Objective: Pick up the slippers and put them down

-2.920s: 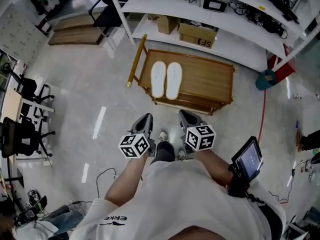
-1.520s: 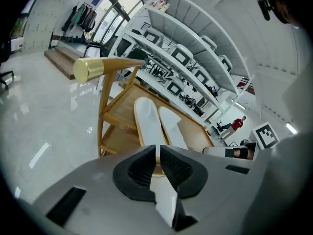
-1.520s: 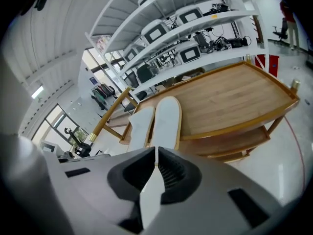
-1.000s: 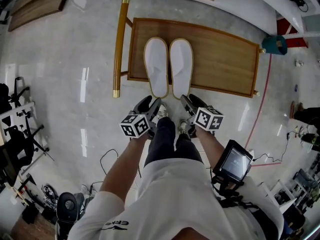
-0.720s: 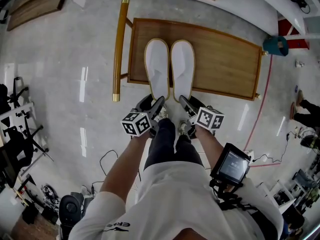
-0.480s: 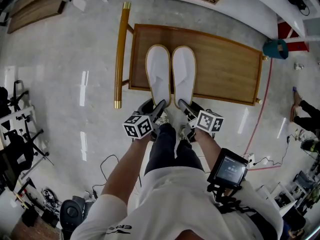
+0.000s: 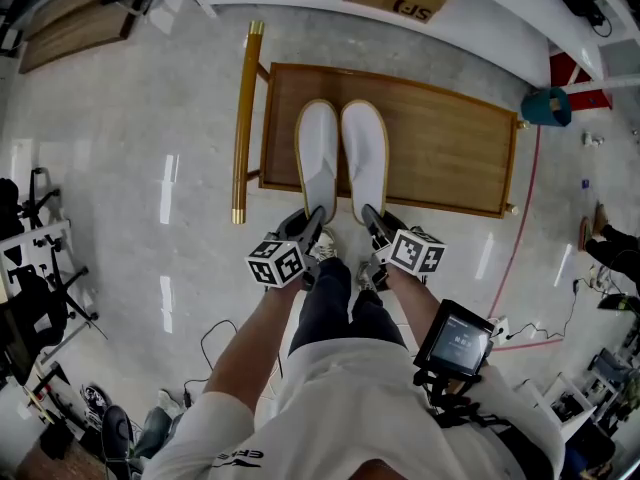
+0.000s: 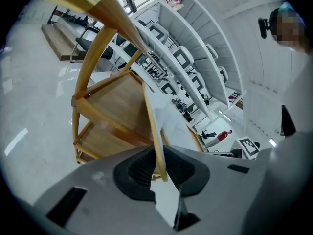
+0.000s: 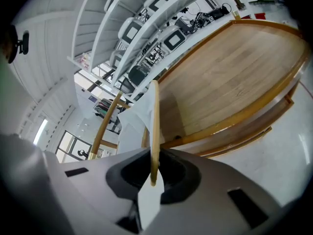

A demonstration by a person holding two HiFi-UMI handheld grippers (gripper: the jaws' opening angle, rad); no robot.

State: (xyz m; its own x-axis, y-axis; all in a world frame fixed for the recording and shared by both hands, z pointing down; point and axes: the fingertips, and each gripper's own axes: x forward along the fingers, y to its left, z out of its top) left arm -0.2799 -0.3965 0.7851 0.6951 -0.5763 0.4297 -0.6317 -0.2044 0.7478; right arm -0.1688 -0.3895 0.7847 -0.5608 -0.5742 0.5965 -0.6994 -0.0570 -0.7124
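Head view first: both slippers sit side by side on the top of the wooden cart (image 7: 450,138), toward its left end. The left slipper (image 7: 318,153) and right slipper (image 7: 365,153) almost touch. Their long axes run near-to-far, and I'd guess the narrower near ends at the cart's near edge are the heels, so the toes point away. The left gripper (image 7: 314,218) and right gripper (image 7: 370,216) are each at one of those near ends. In the left gripper view the jaws have just been closing and are now narrow. The pads (image 8: 139,168) pinch the thin tan sole edge (image 8: 155,131) of the left slipper, which looks flat on the cart. Right gripper view is the same deal: jaws just closed down, clamped on the right slipper's sole rim (image 9: 154,131). So I'd say the grab is done. The lift and the put-down are both left.
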